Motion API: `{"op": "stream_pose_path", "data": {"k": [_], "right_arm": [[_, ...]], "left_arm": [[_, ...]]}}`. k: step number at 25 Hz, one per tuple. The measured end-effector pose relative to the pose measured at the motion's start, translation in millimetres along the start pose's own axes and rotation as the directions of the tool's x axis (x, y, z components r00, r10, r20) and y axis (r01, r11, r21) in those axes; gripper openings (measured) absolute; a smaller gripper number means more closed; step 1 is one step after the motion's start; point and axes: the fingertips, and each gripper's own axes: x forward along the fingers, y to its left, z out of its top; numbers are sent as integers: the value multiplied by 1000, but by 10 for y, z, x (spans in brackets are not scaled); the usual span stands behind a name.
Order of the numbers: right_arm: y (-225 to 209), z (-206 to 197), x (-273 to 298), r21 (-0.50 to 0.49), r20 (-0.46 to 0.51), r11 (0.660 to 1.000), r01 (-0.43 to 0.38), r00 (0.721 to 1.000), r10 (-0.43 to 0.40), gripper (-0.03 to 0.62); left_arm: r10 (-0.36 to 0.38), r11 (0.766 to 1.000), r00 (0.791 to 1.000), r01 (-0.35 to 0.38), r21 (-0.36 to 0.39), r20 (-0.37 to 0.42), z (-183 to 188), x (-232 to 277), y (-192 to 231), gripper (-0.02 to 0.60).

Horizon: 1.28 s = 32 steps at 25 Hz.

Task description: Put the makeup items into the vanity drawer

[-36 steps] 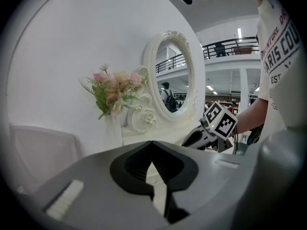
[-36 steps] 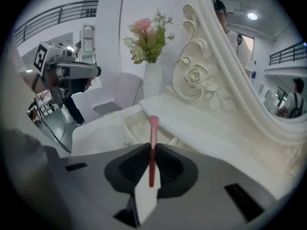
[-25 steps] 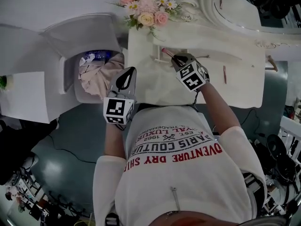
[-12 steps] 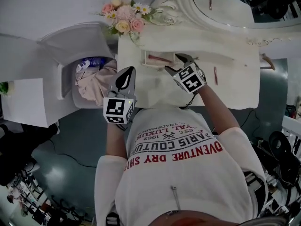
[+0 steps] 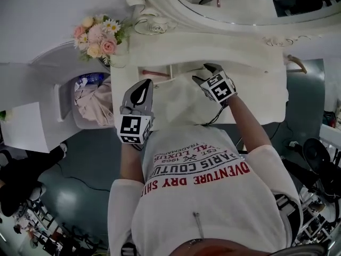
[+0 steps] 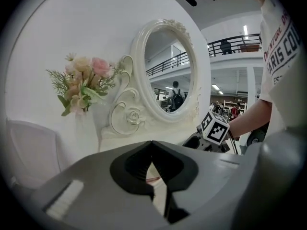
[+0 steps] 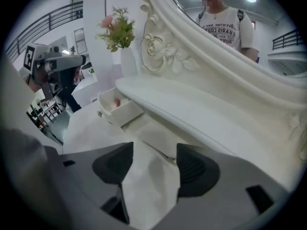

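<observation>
Left gripper: my left gripper (image 5: 141, 84) sits over the near left part of the surface and points toward the mirror; its fingers are clenched tip to tip, and I see nothing gripped between them.

Right gripper: my right gripper (image 5: 204, 72) tilts down over the middle of the surface; its fingers have just been opening and stand released, wide apart; between them I see only the cloth lying below.

Drawer: the small white vanity drawer (image 7: 125, 115) is pulled open under the raised back shelf; in the head view it lies between the two grippers, nearer the left one.

Makeup item: the slim pink makeup stick (image 7: 116, 102) lies inside the open drawer, apart from both grippers; from the right gripper view only its rounded pink end shows above the drawer wall.

Surface: the white vanity surface (image 5: 256, 95) has a crumpled white cloth (image 5: 184, 103) draped over its middle, reaching the near edge.

Mirror: the oval mirror in a carved white frame (image 6: 168, 71) stands upright at the back.

Flowers: the bunch of pink and cream flowers (image 5: 97, 33) stands at the back left corner, just beside the mirror frame.

Beside the vanity: a white tub (image 5: 68, 97) to the left holds a rumpled pale pink cloth (image 5: 95, 99).
</observation>
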Motion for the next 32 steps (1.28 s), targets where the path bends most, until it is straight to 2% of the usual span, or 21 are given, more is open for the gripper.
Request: {"op": "stream_pose_path", "data": {"k": [7,11,13,14,15,18,20,26,32], "right_arm": [[-188,-232,330,-64,-34,998,-24,999,22,256],[-225,-268,378,-24,-10,999,-29,1000,28,258],[-214,-280,368,-17,-6,1000,-25,1000,25,204],[-199,-291,356,-32,-12,999,-21,1000,20,124],[-181,-302,341,-60,-21,998,-13,1000,12,96],[-113,-336,311,-166,-44,986,17,999,-24,83],[-34,-350,284,-184,-47,983,10,999,-19,79],[145,-164,30,-179,18,983,31,999,-29,71],[271,192,-266,-84,115,994,67,992,-57,66]], "left_arm": [[57,998,998,-58,-27,-35,-105,125,-156,11],[83,994,996,-85,-71,-43,-195,75,-203,11],[94,991,995,-97,-93,-40,-219,37,-204,11],[98,990,994,-102,-95,-41,-229,24,-207,11],[100,990,994,-104,-92,-43,-234,16,-212,11],[98,992,995,-100,-80,-35,-217,-10,-229,11],[91,993,996,-93,-73,-27,-198,-36,-235,11],[51,997,999,-51,-56,-4,-168,-151,-204,11],[17,999,1000,-17,-30,13,-81,-318,-58,11]]}}
